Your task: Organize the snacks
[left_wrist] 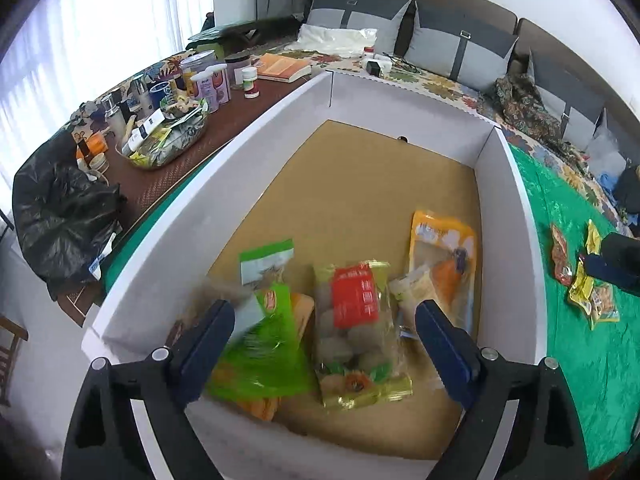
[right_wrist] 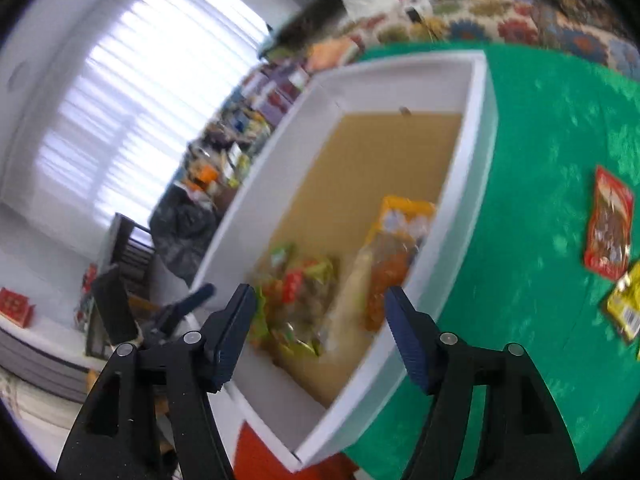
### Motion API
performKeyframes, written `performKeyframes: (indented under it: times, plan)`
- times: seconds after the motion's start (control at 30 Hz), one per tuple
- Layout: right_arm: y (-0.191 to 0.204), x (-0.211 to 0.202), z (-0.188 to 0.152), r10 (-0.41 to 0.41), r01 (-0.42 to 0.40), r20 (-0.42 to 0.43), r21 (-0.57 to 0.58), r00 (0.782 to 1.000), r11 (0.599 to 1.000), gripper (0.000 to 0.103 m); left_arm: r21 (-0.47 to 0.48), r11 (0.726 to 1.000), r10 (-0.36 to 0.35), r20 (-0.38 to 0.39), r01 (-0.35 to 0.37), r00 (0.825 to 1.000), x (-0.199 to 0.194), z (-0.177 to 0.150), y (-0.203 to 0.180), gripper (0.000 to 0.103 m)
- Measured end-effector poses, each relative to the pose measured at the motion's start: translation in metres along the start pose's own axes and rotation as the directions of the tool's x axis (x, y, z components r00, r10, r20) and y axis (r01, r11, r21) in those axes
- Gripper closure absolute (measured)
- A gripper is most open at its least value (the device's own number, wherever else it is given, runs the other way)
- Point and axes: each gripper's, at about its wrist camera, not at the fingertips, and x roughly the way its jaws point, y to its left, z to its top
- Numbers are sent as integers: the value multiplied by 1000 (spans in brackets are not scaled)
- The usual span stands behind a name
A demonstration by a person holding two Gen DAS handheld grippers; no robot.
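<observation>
Two wrist views over a white box (left_wrist: 168, 216) standing on a green cloth (left_wrist: 580, 320). The left gripper (left_wrist: 324, 316) hangs above the box's near end with its jaws spread wide and nothing between them. Below it, on the brown floor of the box, lie a green packet (left_wrist: 268, 344), blurred and slanting against the near left wall, a clear bag with a red label (left_wrist: 356, 320) beside it, and an orange-topped pouch (left_wrist: 444, 256) along the right wall. The far half of the box floor is bare.

The right gripper (right_wrist: 320, 300) is likewise wide and empty, poised above the box's near right wall (right_wrist: 404, 288). Outside the box, toward the right edge of the cloth, a red packet (right_wrist: 610, 224) and a yellow packet (right_wrist: 624, 304) lie flat, close together; the left view suggests more than one yellow packet there.

The step in hand appears to be fetching these remaining snacks. To do it well, the right gripper should descend on one packet's raised sealed edge, since flat film offers little to pinch, and close fully before lifting. Placement is best made toward the bare far end, so that the packets do not pile up at the near wall.
</observation>
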Motion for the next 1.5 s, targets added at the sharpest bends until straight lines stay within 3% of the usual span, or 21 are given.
performKeyframes:
  times: [0.07, 0.17, 0.23, 0.27, 0.33, 0.37, 0.43, 0.5, 0.57, 0.63, 0.73, 0.83, 0.9, 1.07, 1.5]
  plan:
    - [-17, -17, -12, -69, 70, 61, -14, 996, 997, 33, -13, 1000, -20, 25, 21, 999, -8, -7, -5, 12]
    - [-60, -55, -35, -238, 246, 189, -19, 953, 969, 33, -15, 995, -97, 71, 98, 993, -26, -11, -29, 12]
    - [-100, -78, -54, -371, 382, 253, 6, 893, 924, 33, 9, 985, -173, 96, 173, 980, -41, -13, -62, 10]
    - [-131, -95, -73, -464, 472, 273, 38, 843, 881, 33, 22, 980, -201, 101, 199, 974, -46, -14, -76, 9]
    - [-170, -116, -99, -570, 569, 268, 89, 777, 817, 33, 65, 962, -272, 103, 267, 957, -58, -18, -114, 9]
    - [-202, -132, -119, -646, 636, 247, 130, 723, 761, 33, 101, 945, -321, 90, 312, 943, -62, -23, -140, 8]
    - [-242, -158, -146, -732, 707, 221, 193, 645, 681, 33, 158, 917, -379, 55, 366, 924, -65, -30, -182, 3]
    - [-274, -183, -171, -784, 741, 198, 257, 588, 621, 33, 214, 896, -401, 13, 389, 916, -60, -42, -224, 1]
    - [-301, -203, -192, -810, 749, 178, 311, 559, 585, 33, 266, 879, -400, -43, 396, 916, -45, -58, -262, 1]
    - [-313, -221, -205, -826, 751, 161, 350, 541, 560, 33, 303, 871, -369, -115, 387, 922, -15, -77, -299, 1]
    - [-326, -234, -213, -822, 733, 151, 386, 549, 560, 33, 322, 879, -313, -169, 353, 935, 26, -94, -329, 1]
    - [-333, -236, -220, -816, 727, 162, 383, 555, 570, 33, 356, 887, -257, -150, 294, 955, 52, -105, -349, 1]
    - [-327, -236, -225, -814, 725, 184, 377, 551, 576, 33, 356, 894, -240, -129, 271, 962, 66, -105, -351, 1]
    - [-330, -226, -220, -803, 713, 186, 378, 566, 590, 27, 387, 900, -187, -78, 202, 979, 93, -106, -351, 0]
    - [-336, -220, -218, -810, 721, 173, 381, 560, 580, 20, 384, 899, -206, -54, 211, 977, 97, -107, -347, 0]
